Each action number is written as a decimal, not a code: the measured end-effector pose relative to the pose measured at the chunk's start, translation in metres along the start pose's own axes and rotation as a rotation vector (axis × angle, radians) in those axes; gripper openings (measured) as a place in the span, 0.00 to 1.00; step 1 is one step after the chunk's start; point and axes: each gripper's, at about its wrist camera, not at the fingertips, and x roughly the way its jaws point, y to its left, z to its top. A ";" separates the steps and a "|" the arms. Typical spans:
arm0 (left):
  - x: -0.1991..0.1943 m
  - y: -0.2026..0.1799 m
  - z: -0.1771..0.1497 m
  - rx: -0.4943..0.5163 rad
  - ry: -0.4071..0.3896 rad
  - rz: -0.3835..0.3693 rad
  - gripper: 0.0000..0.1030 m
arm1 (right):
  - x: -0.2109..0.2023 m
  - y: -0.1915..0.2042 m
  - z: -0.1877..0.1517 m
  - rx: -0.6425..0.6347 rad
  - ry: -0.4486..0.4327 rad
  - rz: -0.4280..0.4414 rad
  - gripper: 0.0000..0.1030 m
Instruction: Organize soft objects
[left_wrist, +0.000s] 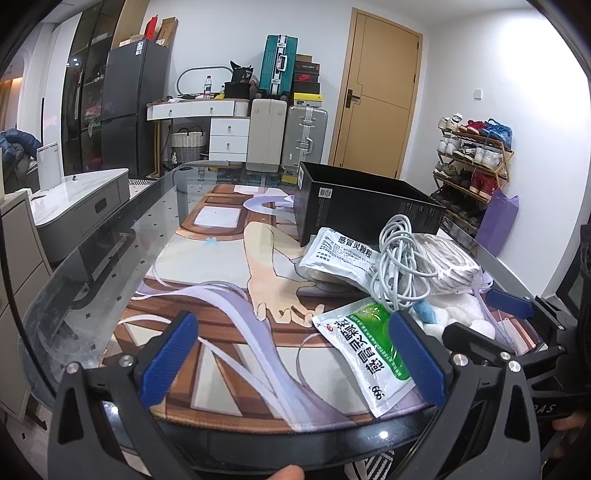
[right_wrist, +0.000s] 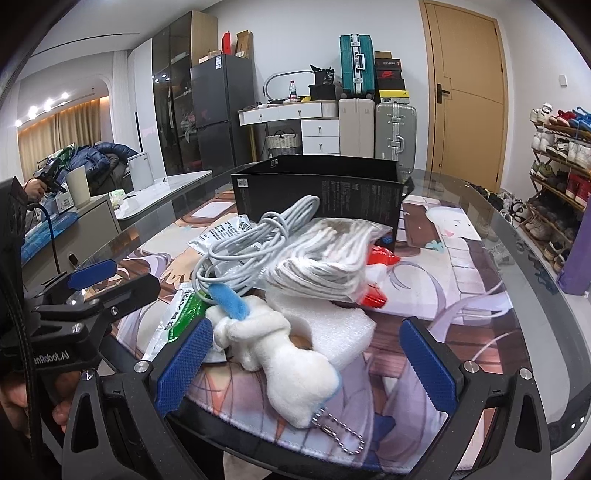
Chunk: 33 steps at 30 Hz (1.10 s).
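Note:
A pile of soft items lies on the printed mat in front of an open black box (left_wrist: 365, 206) (right_wrist: 321, 192). It holds a green-and-white medicine sachet (left_wrist: 369, 343) (right_wrist: 181, 314), a white sachet (left_wrist: 340, 254), a coiled white cable (left_wrist: 399, 269) (right_wrist: 251, 243), a bagged bundle of white cord (left_wrist: 450, 266) (right_wrist: 328, 254), a white foam piece (right_wrist: 328, 328) and a white plush keychain toy (right_wrist: 284, 350). My left gripper (left_wrist: 295, 362) is open, its right finger over the green sachet. My right gripper (right_wrist: 306, 362) is open, with the plush toy between its fingers.
The glass table (left_wrist: 92, 258) curves away at left and right. A red packet (right_wrist: 380, 258) lies beside the box. A shoe rack (left_wrist: 472, 158) stands at right, a grey cabinet (left_wrist: 81, 210) at left, suitcases and a door behind.

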 end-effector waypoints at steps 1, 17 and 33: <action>0.000 0.000 0.000 -0.003 -0.001 0.010 1.00 | 0.001 0.001 0.001 0.001 0.004 -0.003 1.00; 0.002 0.005 -0.002 -0.005 0.011 -0.003 1.00 | 0.002 -0.011 -0.010 0.030 0.065 -0.064 1.00; 0.010 -0.001 -0.003 0.009 0.036 -0.026 1.00 | 0.010 -0.005 -0.012 0.031 0.082 -0.027 1.00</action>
